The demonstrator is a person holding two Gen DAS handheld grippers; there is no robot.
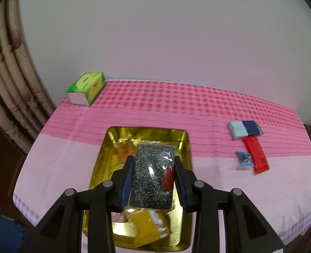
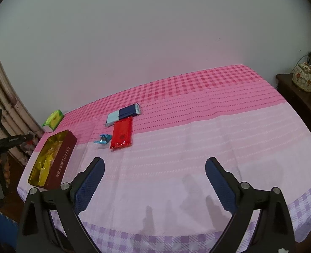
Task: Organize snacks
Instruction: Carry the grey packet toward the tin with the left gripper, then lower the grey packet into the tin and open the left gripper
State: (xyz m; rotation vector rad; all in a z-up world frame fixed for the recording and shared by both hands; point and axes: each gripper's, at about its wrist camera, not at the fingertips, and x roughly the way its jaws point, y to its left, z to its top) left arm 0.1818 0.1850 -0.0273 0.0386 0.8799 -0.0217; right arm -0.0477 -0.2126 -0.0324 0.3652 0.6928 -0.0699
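Observation:
My left gripper (image 1: 154, 158) is shut on a black speckled snack packet (image 1: 151, 181) with a red label and holds it just above the gold-lined box (image 1: 100, 168). An orange packet (image 1: 124, 150) and a yellow packet (image 1: 149, 223) lie in the box. In the right wrist view the same box (image 2: 64, 160) shows maroon sides and stands at the table's left end. My right gripper (image 2: 155, 160) hangs open over the bare pink tablecloth with nothing between its fingers.
On the cloth lie a light-blue and navy packet (image 2: 123, 113), a red packet (image 2: 121, 135) and a small blue wrapped candy (image 2: 102, 139). A green box (image 2: 54, 119) sits at the back left corner. A dark side cabinet (image 2: 290, 88) stands to the right.

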